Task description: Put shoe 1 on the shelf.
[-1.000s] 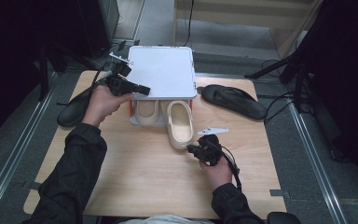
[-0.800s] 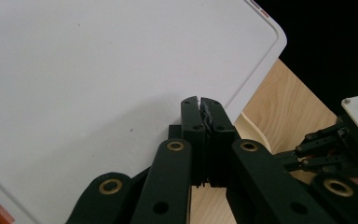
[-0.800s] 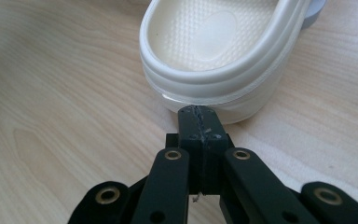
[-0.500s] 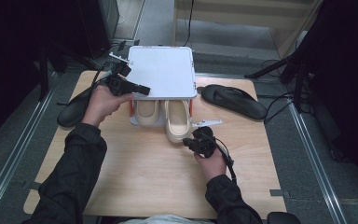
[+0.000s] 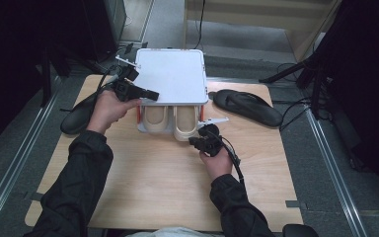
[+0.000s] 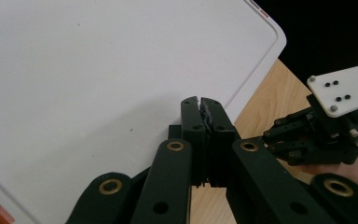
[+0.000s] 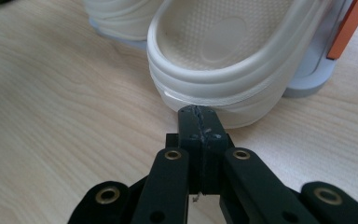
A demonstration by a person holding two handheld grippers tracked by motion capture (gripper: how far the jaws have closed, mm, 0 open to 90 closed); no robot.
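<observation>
A white rack with a flat white top (image 5: 172,74) stands at the far middle of the wooden table. Two cream slippers sit side by side under it, heels toward me: one on the left (image 5: 155,119) and one on the right (image 5: 185,126). My right gripper (image 5: 192,140) is shut, its tips against the right slipper's heel; in the right gripper view the shut jaws (image 7: 198,114) touch that cream heel (image 7: 223,93). My left gripper (image 5: 153,95) is shut and rests at the top's front left edge. In the left gripper view the shut jaws (image 6: 200,105) lie over the white top (image 6: 98,84).
A black flip-flop (image 5: 79,116) lies left of the rack and another (image 5: 246,106) to its right. Orange posts (image 7: 347,28) and a grey base (image 7: 307,79) belong to the rack. Cables trail off the table's far right. Bare wood (image 5: 153,187) lies in front.
My right gripper has moved forward and left toward the rack, and the right cream slipper has slid further under it and straightened. The left hand has stayed put.
</observation>
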